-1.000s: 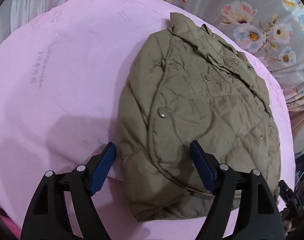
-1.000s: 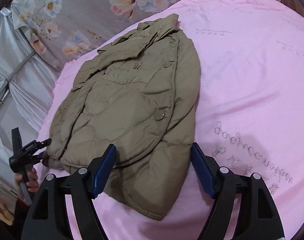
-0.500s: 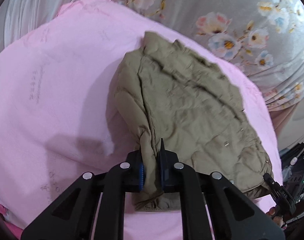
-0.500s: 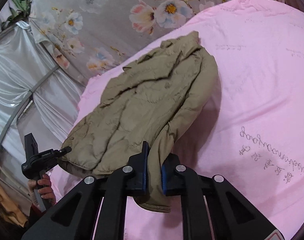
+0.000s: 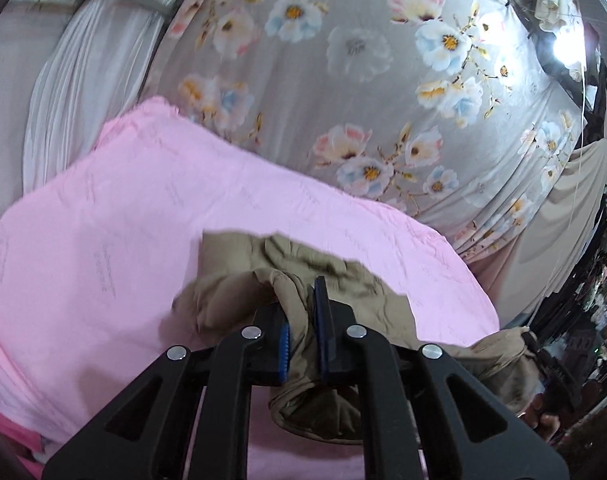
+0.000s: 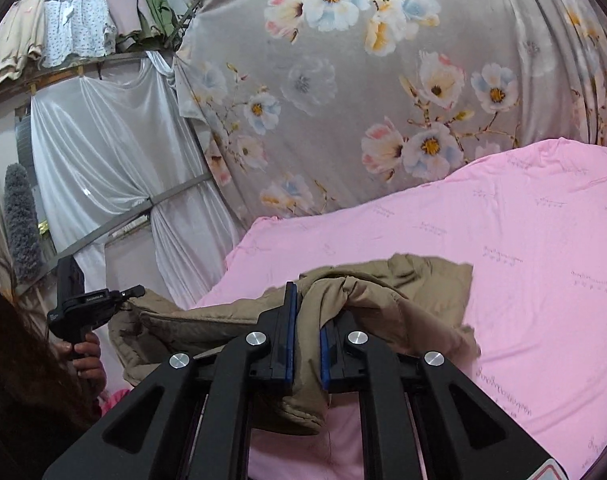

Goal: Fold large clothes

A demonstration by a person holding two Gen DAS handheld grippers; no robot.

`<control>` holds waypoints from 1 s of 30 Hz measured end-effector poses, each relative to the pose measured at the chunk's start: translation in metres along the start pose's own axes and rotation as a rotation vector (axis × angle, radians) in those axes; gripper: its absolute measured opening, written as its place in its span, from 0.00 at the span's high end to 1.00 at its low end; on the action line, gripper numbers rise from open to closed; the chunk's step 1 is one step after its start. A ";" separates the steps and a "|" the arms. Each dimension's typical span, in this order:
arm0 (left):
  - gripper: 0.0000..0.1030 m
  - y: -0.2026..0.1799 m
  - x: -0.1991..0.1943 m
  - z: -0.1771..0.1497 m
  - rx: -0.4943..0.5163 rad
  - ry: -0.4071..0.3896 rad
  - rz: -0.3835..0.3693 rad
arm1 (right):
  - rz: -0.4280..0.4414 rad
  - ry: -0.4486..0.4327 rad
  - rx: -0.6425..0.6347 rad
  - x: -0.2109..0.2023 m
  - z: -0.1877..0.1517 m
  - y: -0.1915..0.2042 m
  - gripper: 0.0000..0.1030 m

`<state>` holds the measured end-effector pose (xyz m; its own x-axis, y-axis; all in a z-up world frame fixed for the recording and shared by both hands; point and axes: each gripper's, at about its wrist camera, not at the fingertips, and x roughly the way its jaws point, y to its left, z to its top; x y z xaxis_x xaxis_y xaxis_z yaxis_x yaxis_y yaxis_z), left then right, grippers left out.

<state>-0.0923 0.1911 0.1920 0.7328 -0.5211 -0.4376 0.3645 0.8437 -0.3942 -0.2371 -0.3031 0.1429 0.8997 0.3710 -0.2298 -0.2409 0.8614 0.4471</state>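
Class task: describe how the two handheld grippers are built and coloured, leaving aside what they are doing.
Both match. The left gripper and right gripper have matte black angular frames with triangular cut-outs, round silver pivot bolts and ribbed blue pads inside the fingers. The right one carries a red-and-white sticker at its lower corner. No cables show.

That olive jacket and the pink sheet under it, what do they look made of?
Jacket: probably a thin padded synthetic shell, matte with a slight sheen, puffy and softly creased. Pink sheet: looks like soft matte cotton or jersey, finely wrinkled, with faint printed script.
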 end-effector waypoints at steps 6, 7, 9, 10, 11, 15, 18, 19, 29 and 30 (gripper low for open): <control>0.89 -0.004 0.101 0.050 0.074 0.011 0.118 | -0.027 -0.015 0.122 0.083 0.052 -0.051 0.91; 0.89 -0.001 0.120 0.054 0.082 0.019 0.140 | -0.037 -0.007 0.143 0.100 0.057 -0.061 0.91; 0.88 0.004 0.167 0.062 0.109 0.049 0.203 | -0.062 0.018 0.189 0.137 0.064 -0.083 0.91; 0.88 0.009 0.191 0.064 0.114 0.077 0.227 | -0.076 0.030 0.210 0.152 0.065 -0.094 0.91; 0.87 0.016 0.213 0.064 0.114 0.103 0.247 | -0.095 0.047 0.236 0.171 0.065 -0.108 0.91; 0.83 0.042 0.280 0.057 0.084 0.180 0.283 | -0.104 0.097 0.329 0.219 0.058 -0.148 0.84; 0.80 0.060 0.316 0.050 0.071 0.241 0.284 | -0.054 0.135 0.416 0.239 0.051 -0.172 0.81; 0.79 0.064 0.323 0.048 0.064 0.256 0.277 | -0.026 0.138 0.459 0.242 0.048 -0.181 0.81; 0.23 0.075 0.264 0.069 0.061 0.055 0.186 | 0.266 0.096 0.656 0.203 0.039 -0.205 0.49; 0.23 0.075 0.257 0.071 0.075 0.058 0.187 | 0.272 0.093 0.654 0.198 0.041 -0.204 0.47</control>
<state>0.1643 0.1297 0.1077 0.7582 -0.3593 -0.5441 0.2688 0.9325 -0.2412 0.0045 -0.4196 0.0413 0.7972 0.5960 -0.0964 -0.1582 0.3603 0.9193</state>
